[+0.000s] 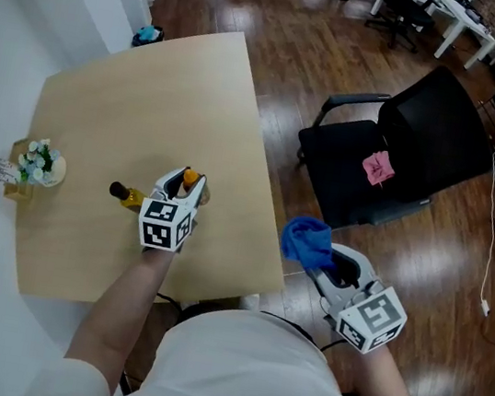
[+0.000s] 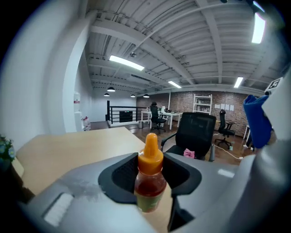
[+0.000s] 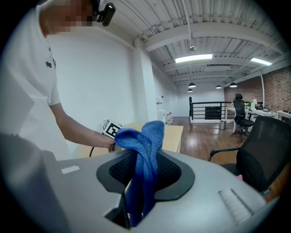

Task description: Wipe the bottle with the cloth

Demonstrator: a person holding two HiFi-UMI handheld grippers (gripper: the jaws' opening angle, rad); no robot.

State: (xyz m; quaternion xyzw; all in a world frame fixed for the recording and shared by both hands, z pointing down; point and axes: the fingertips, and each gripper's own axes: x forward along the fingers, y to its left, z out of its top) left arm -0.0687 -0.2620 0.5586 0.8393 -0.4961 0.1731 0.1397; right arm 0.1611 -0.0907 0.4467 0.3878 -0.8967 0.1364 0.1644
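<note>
Your left gripper [image 1: 190, 187] clenched on orange-capped bottle [image 2: 149, 179], above table [image 1: 152, 93]. Your right gripper [image 1: 321, 262] grasping blue cloth [image 3: 144, 150], beyond table edge.

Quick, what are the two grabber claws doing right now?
Left gripper: closed on the orange-capped bottle.
Right gripper: closed on the blue cloth.

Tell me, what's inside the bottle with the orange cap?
Dark red sauce shows through the bottle under its orange cap. A greenish label and the jaws of the left gripper cover the lower part, so the rest is hidden.
</note>
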